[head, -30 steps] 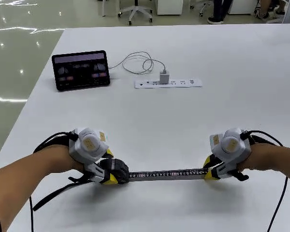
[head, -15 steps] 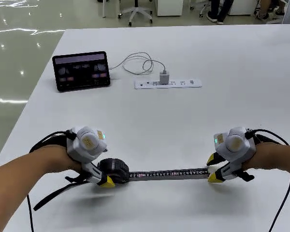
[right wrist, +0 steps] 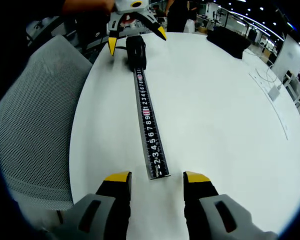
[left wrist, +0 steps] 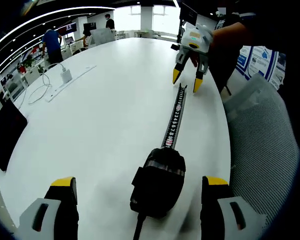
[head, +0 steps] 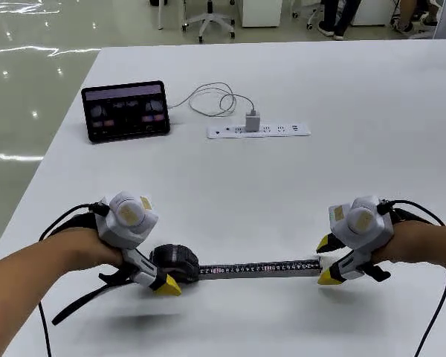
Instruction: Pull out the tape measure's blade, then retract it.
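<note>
**Inspector:** Head view, please.

**Operator:** I see the tape measure case (head: 175, 262) lying on the white table (head: 297, 186), with its blade (head: 260, 268) drawn out to the right. My left claw (head: 166, 269) straddles the case, jaws apart. My right claw (head: 325, 260) gapes around the blade's end.

**Inspector:** Left gripper view?

**Operator:** The black case sits between my spread jaws, clear of both. No brand is legible.

**Inspector:** Right gripper view?

**Operator:** The blade end lies between my parted jaws, unclamped. I read numerals 2 through 9, then red figures.

Grey left tongs (left wrist: 140, 181) and right tongs (right wrist: 156, 176), yellow-tipped, trailing black cables (head: 65, 217).
</note>
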`<state>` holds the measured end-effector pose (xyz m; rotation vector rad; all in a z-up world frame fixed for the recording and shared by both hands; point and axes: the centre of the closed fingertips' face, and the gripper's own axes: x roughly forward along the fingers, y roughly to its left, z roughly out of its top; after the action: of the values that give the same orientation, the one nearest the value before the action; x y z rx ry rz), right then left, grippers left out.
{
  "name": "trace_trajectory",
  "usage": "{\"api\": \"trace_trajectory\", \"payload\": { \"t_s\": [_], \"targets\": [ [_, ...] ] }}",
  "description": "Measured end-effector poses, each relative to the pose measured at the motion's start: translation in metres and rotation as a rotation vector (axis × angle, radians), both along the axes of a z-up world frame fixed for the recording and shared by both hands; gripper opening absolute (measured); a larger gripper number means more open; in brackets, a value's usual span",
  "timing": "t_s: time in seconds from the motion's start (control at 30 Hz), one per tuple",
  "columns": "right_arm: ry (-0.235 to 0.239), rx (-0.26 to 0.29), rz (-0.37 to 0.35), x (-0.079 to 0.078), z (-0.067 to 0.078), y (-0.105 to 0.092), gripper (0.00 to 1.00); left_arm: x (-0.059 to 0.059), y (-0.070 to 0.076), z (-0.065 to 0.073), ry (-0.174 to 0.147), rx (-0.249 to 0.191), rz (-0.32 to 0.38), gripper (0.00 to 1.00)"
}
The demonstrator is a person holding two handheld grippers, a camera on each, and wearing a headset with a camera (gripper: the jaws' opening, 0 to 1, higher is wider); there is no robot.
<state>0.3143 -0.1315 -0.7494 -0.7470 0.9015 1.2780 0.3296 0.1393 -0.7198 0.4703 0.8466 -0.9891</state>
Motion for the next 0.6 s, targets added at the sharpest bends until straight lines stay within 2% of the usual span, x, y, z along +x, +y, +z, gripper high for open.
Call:
{"api": "trace_trajectory", "payload": {
  "t_s": [0.13, 0.27, 0.33, 0.4, 0.43, 0.57, 0.6],
  "targets": [
    [-0.008, 0.023, -0.048, 0.001, 0.001, 0.000, 0.41, 0.001, 0.003, -0.001, -0.014, -0.014, 0.029, 1.00],
    [-0.038, 0.069, -0.100, 0.004, 0.005, 0.002, 0.44, 0.006, 0.009, 0.001, -0.017, -0.039, 0.103, 1.00],
    [-0.036, 0.078, -0.119, 0.003, 0.005, 0.001, 0.46, 0.007, 0.011, 0.002, -0.031, -0.047, 0.123, 1.00],
    [-0.035, 0.085, -0.137, 0.002, 0.005, -0.001, 0.47, 0.007, 0.013, 0.004, -0.029, -0.053, 0.156, 1.00],
    [-0.035, 0.089, -0.149, 0.001, 0.005, -0.003, 0.48, 0.007, 0.014, 0.005, -0.024, -0.066, 0.181, 1.00],
    [-0.040, 0.111, -0.200, 0.000, 0.006, -0.006, 0.50, 0.006, 0.016, 0.009, -0.042, -0.118, 0.224, 1.00],
    [-0.050, 0.132, -0.230, 0.000, 0.009, -0.006, 0.51, 0.008, 0.018, 0.009, -0.044, -0.145, 0.253, 1.00]
  ]
}}
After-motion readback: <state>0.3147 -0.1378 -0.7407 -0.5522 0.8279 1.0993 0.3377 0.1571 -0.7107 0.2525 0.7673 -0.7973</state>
